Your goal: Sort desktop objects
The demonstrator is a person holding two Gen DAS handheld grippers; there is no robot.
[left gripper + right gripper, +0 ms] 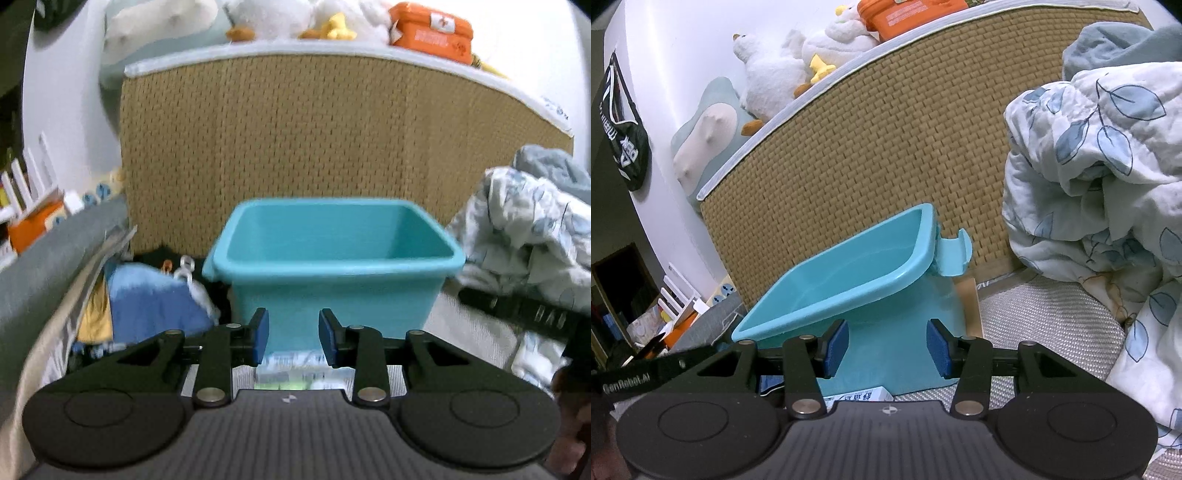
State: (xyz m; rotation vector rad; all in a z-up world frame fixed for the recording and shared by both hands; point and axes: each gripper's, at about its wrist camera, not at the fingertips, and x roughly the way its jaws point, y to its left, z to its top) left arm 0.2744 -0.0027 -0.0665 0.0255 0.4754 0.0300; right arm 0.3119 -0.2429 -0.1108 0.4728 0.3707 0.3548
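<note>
A: Both claws are up in front of the teal bin, and neither one is carrying anything. The left gripper has its blue pads parted to a middling gap, with only air between them.

B: Same story on the other side. The right gripper is spread wider, nothing in its grasp, and the bin sits dead ahead of it, rim tilted in this view only because the camera is rolled.

A: Look just under the left claw's fingertips, though. A small printed packet, white and green, is lying flat, close in below and slightly behind the pads.

B: I see what may be that same packet from the right wrist, a white printed edge peeking out low, just left of centre under the claw. The bin looks empty from here, as far as its floor shows.

A: So I'd call this the start of a pick: the sorting has barely begun.

B: Agreed. The next move calls for the left claw to dip down and back over that packet, straddle it, close, then lift forward over the bin's near rim. It's thin and flat, so the pads need to get low.

A: And the rumpled leaf-print quilt off to the right claw's right should stay untouched.
</note>
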